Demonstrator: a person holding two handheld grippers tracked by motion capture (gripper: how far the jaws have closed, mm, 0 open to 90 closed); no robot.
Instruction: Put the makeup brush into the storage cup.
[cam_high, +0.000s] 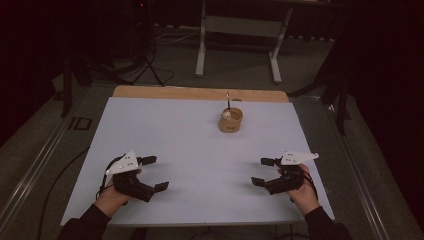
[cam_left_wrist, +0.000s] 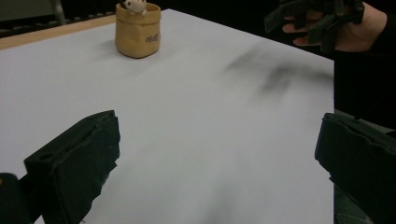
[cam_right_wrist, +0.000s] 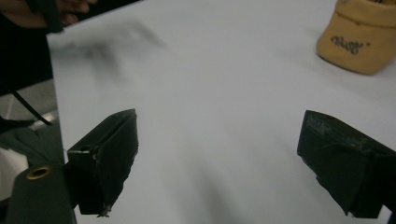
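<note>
1. My high view is dim; the room around the white table (cam_high: 200, 145) sinks to near black.
2. Soft shadows lie under both grippers, smeared grey on the sheet.
3. In my 2 gripper views the near jaws are blurred and the tan pouch (cam_left_wrist: 137, 30) is slightly soft.
4. I see no glare.

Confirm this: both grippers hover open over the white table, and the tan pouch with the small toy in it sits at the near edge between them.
One thing is off. The tan pouch sits toward the far side of the white table, not at the near edge; the high view shows it. The rest holds: the left gripper and right gripper both have their jaws wide apart, and a small toy pokes out of the pouch.
</note>
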